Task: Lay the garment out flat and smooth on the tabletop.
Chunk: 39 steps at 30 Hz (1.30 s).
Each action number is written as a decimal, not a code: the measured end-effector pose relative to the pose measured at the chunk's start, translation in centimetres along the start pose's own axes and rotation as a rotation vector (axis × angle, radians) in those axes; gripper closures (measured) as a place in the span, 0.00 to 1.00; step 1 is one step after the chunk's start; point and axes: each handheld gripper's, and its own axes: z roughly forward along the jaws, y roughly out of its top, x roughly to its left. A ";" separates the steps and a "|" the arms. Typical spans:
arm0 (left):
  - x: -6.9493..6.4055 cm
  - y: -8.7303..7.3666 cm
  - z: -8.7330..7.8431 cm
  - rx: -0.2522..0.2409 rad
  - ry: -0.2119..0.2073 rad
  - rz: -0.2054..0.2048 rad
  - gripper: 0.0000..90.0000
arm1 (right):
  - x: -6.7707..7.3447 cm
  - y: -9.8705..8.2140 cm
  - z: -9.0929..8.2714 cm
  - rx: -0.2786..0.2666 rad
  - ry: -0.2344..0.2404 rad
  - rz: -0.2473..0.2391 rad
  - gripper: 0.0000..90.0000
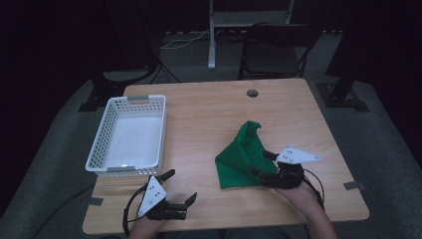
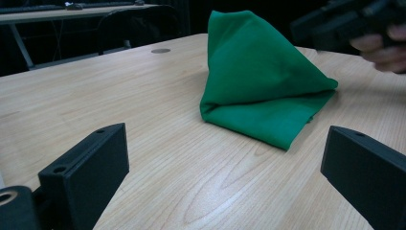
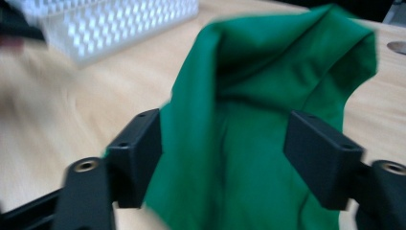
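Right tongs (image 3: 222,158), jaws apart, straddle the peaked green cloth (image 1: 242,157) on the worktop (image 1: 209,114); left tongs (image 2: 225,177) rest wide open. Close low on one layer before lifting.

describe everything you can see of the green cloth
The green cloth is a plain, soft-looking fabric, folded and bunched rather than spread flat. Its lower part lies in layers on the wooden table, right of the white basket; the far part rises into a rumpled peak with a hollow fold in it. The right gripper is at its near right edge, fingers apart with cloth between them, not visibly pinching it. The left gripper is open, well clear of it.
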 end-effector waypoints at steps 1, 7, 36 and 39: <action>0.0 0.0 0.0 -0.001 0.001 0.004 0.04 | 0.4 -0.4 -0.1 0.034 -0.009 -0.025 0.42; 0.0 0.0 0.0 -0.003 0.000 0.005 0.04 | 1.4 -1.8 0.7 0.212 -0.026 -0.139 0.67; 0.0 0.0 0.0 -0.005 -0.007 0.004 0.04 | -4.0 2.9 1.3 -0.182 -0.349 0.125 0.18; 0.0 0.0 -0.1 -0.010 -0.005 0.002 0.04 | -4.1 2.7 1.1 -0.173 -0.342 0.136 0.14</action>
